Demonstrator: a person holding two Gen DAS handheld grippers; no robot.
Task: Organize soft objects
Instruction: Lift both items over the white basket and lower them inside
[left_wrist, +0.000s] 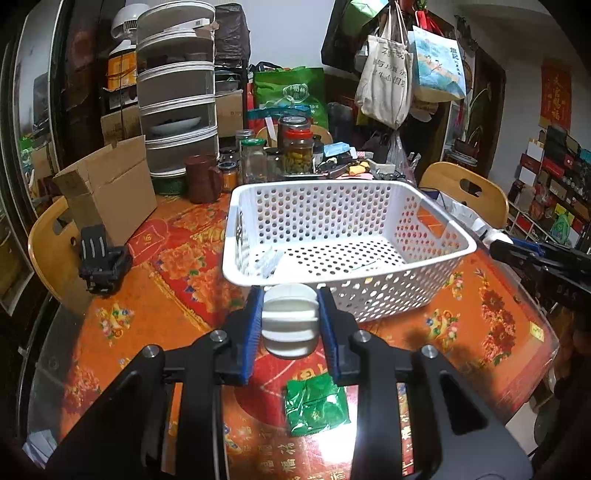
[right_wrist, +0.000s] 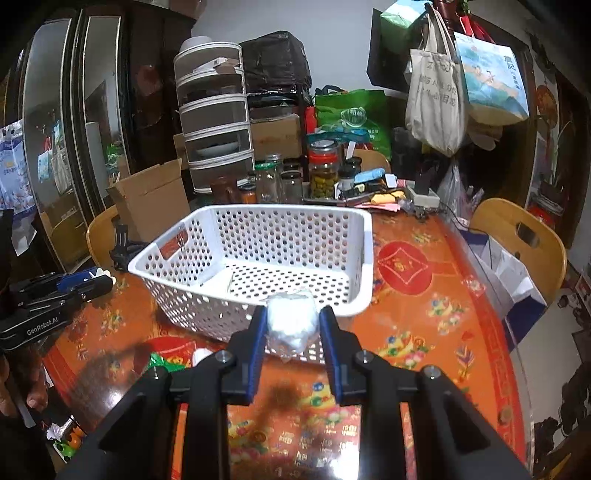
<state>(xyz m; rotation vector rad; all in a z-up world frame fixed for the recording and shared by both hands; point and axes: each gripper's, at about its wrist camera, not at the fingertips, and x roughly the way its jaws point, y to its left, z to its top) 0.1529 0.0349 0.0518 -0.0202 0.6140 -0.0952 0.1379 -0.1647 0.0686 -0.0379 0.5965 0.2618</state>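
A white perforated basket (left_wrist: 436, 243) (right_wrist: 364, 258) stands on the orange table. My left gripper (left_wrist: 290, 301) is shut on a stack of white round pads (left_wrist: 290, 319), held above the table just short of the basket's near wall. My right gripper (right_wrist: 292, 317) is shut on a white soft bundle in clear plastic (right_wrist: 291, 325), held at the basket's near rim. A green packet (left_wrist: 316, 404) (right_wrist: 162, 363) lies on the table below the left gripper. Some white items (left_wrist: 269, 260) lie inside the basket.
Glass jars (left_wrist: 295, 147) (right_wrist: 325, 168), a brown mug (left_wrist: 201, 179), a cardboard box (left_wrist: 110, 192) and a stacked white food cover (left_wrist: 177, 92) crowd the table's far side. Wooden chairs (left_wrist: 465, 192) (right_wrist: 517, 236) stand around. The other gripper (left_wrist: 539, 258) (right_wrist: 55, 291) shows in each view.
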